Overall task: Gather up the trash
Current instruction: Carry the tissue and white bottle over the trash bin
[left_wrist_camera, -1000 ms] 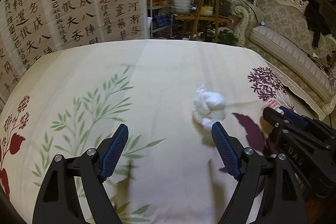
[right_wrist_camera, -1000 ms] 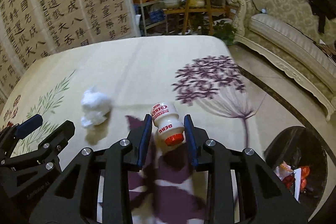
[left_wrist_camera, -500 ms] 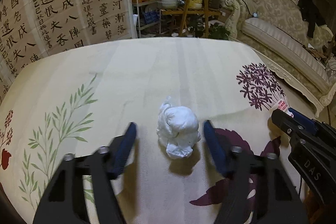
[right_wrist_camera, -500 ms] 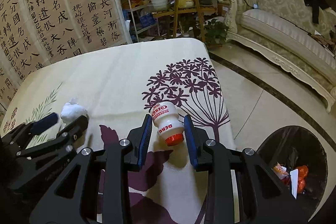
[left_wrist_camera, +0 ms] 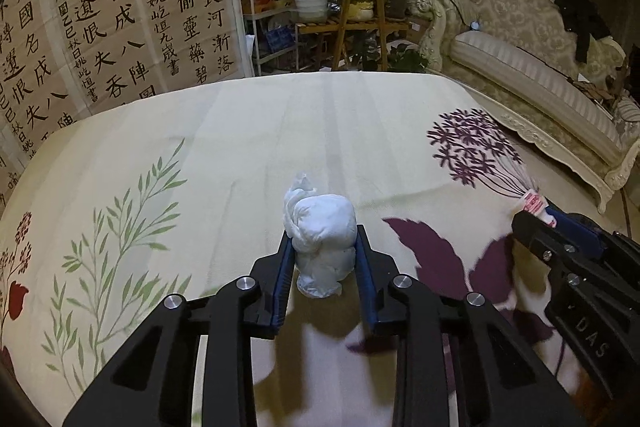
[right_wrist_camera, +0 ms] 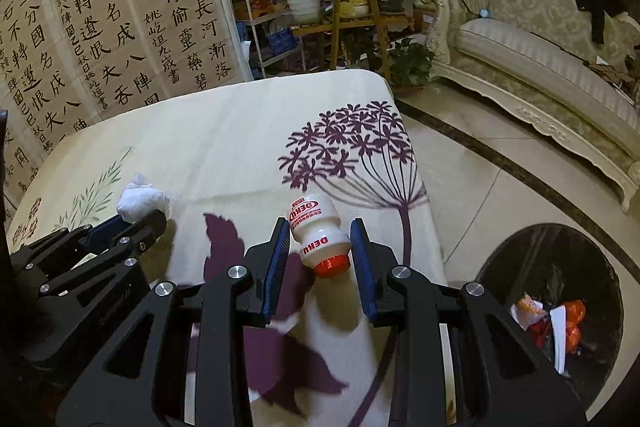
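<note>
My left gripper point(left_wrist_camera: 322, 259) has just been closing its jaws, and its blue pads point(left_wrist_camera: 283, 267) now press both sides of a crumpled white tissue wad point(left_wrist_camera: 320, 243), so I am grasping it. The wad sits at the centre of the left wrist view, its top poking out toward 12 o'clock, with the cream floral tablecloth point(left_wrist_camera: 240, 147) below it; whether it touches the cloth I cannot tell.

My right gripper point(right_wrist_camera: 320, 247) is clenched on a small white drink bottle point(right_wrist_camera: 318, 231), red cap toward the camera, the red-printed label pointing to 11 o'clock. The bottle is at the centre of the right wrist view, above the purple flower print near the table's edge.

In the right wrist view the wad point(right_wrist_camera: 142, 201) appears at 9 o'clock, half covered by my left gripper's fingers. In the left wrist view, the bottle point(left_wrist_camera: 534, 205) shows only as a sliver at 3 o'clock, behind my right gripper point(left_wrist_camera: 560, 235).

A dark round bin point(right_wrist_camera: 560, 307) stands on the floor at 4 o'clock (its rim cut off by the frame and my gripper); the orange and white scraps inside are too small to identify.
</note>
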Demonstrator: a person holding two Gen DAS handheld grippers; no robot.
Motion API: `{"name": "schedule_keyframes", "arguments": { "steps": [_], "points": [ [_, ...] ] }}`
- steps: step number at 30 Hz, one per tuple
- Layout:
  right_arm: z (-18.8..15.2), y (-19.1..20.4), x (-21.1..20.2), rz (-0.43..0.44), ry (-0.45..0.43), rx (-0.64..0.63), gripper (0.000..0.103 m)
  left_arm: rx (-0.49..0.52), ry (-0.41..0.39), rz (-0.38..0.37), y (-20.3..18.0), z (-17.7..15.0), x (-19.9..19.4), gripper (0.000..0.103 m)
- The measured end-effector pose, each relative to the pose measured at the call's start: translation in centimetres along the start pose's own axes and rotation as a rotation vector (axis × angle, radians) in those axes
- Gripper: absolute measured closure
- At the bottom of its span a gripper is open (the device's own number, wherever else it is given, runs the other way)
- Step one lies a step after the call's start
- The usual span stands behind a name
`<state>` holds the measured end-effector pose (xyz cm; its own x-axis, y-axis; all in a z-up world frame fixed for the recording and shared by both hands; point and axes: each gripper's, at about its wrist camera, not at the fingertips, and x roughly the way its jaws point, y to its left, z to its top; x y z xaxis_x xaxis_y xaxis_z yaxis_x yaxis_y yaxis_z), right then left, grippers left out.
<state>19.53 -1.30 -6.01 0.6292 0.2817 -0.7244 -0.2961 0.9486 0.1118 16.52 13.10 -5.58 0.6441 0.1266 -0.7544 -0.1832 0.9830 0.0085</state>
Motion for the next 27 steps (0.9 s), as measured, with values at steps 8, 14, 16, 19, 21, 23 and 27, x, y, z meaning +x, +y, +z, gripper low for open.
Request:
{"name": "schedule_keyframes", "arguments": {
  "steps": [8,14,16,19,21,23,27],
  "points": [
    [-2.4,-0.8,-2.7,-0.023,0.0,0.016,0.072,0.018,-0.019,-0.031,-1.5,-1.9,-3.0,0.073],
    [-4.5,-2.4,-5.1,-0.048,-0.003,0.049,0.072,0.035,-0.028,-0.057,-3.0,-3.7,-5.0,0.073],
    [-5.3,-2.9,-5.7,-0.056,-0.003,0.059,0.073,0.043,-0.032,-0.065,-3.7,-4.2,-5.7,0.073],
    [-6.3,-3.9,-6.7,-0.071,-0.005,0.078,0.073,0.059,-0.04,-0.079,-4.7,-4.8,-6.5,0.073],
    [-6.9,-4.6,-7.4,-0.083,-0.008,0.09,0.073,0.069,-0.044,-0.089,-5.4,-5.2,-7.0,0.073],
    [-7.5,-5.4,-8.1,-0.098,-0.012,0.103,0.072,0.077,-0.048,-0.097,-6.0,-5.4,-7.3,0.073],
    [-8.5,-7.2,-9.4,-0.126,-0.024,0.132,0.073,0.102,-0.059,-0.117,-7.7,-5.7,-8.0,0.073]
  ]
}}
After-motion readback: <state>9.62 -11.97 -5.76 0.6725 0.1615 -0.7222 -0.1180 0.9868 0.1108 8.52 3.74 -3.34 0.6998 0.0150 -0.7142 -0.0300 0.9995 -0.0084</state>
